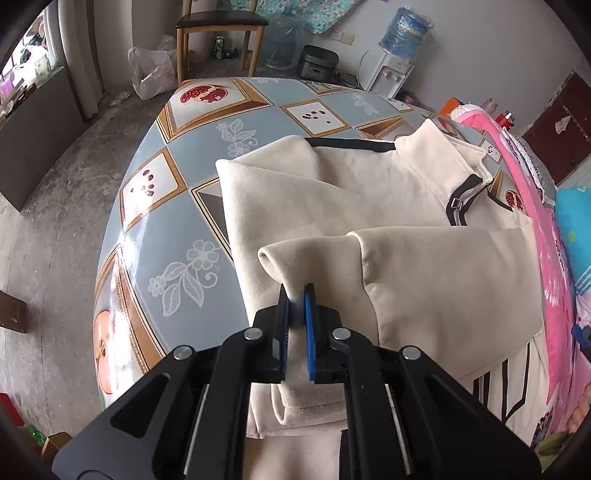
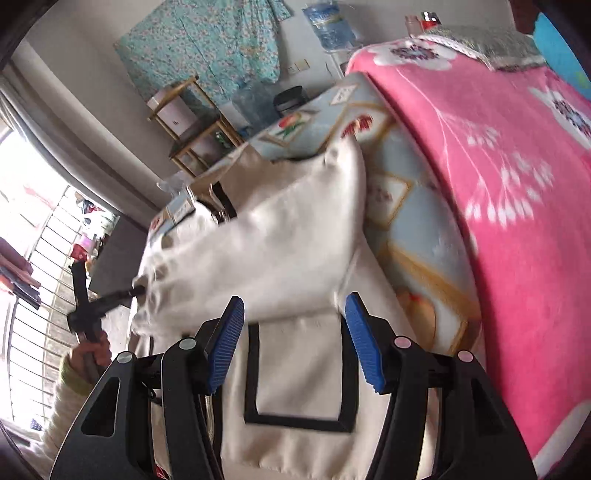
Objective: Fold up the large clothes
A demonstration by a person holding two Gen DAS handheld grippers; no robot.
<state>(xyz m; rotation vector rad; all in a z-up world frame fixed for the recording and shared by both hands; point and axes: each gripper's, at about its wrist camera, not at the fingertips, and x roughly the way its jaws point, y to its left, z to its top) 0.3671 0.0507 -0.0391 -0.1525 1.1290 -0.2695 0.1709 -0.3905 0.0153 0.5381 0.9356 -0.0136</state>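
Note:
A cream jacket (image 1: 369, 192) with black trim and a zipper lies on the patterned table (image 1: 177, 206). My left gripper (image 1: 296, 291) is shut on the cuff of its sleeve (image 1: 424, 277), which is drawn across the body of the garment. In the right wrist view that sleeve (image 2: 277, 240) stretches leftward to the left gripper (image 2: 136, 291), held by a hand (image 2: 88, 354). My right gripper (image 2: 295, 299) stands open above the jacket's lower part (image 2: 303, 369), over a black-edged pocket, with no cloth pinched between its blue pads (image 2: 225, 339).
A pink flowered blanket (image 2: 498, 184) covers the table's right side next to the jacket. Beyond the far edge stand a wooden chair (image 1: 218, 22), a plastic bag (image 1: 151, 70) and a water dispenser (image 1: 391, 74). Bare tablecloth (image 1: 258, 110) lies left of and behind the jacket.

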